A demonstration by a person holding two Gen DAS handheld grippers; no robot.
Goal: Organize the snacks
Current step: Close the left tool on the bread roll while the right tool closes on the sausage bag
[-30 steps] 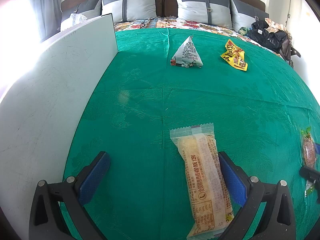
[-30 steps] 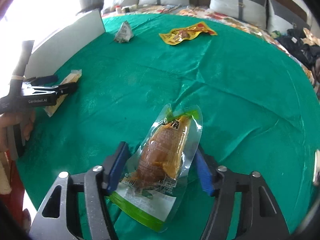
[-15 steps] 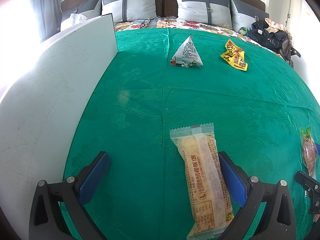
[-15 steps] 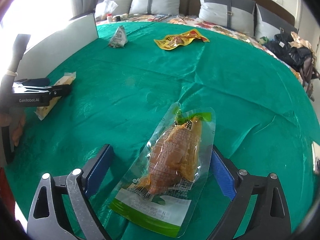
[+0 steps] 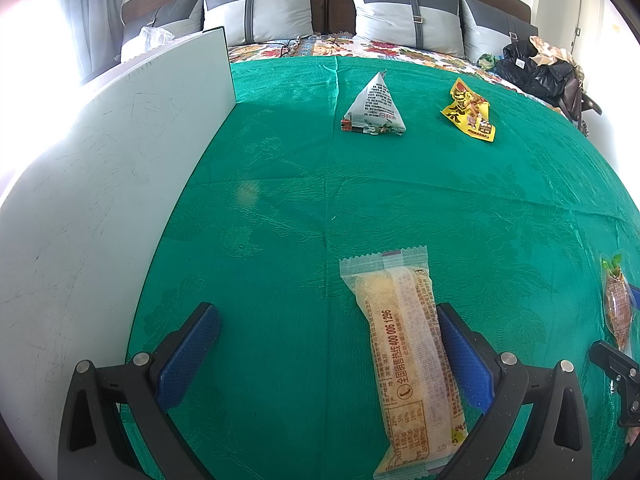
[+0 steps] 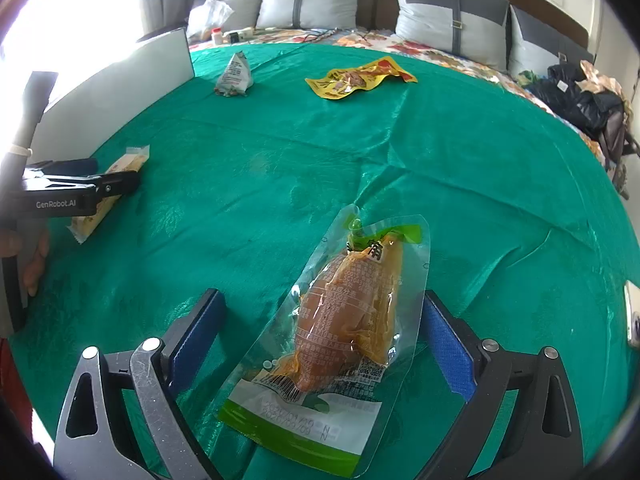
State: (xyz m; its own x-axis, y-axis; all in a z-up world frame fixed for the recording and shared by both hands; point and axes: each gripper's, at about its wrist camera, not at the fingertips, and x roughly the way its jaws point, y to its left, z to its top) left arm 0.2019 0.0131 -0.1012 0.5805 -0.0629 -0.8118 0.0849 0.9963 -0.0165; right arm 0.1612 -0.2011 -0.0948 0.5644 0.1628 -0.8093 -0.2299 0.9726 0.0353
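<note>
left wrist view: green cloth (image 5: 280, 184) covers whole surface, white board (image 5: 100, 168) upright along its left edge. left gripper (image 5: 328, 340) released, jaws wide; long cake bar (image 5: 408, 356) lies flat between them, just beside right pad. triangle packet (image 5: 374, 108) and yellow packet (image 5: 470, 114) far back, apart. right gripper (image 6: 324, 328) released, jaws wide; clear pouch (image 6: 340, 320) flat on cloth between them, right edge near right pad.

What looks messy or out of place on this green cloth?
Nothing is spilled or torn. The snacks just lie scattered: a yellow packet lies crumpled, and the green cloth is creased beside the clear pouch.
</note>
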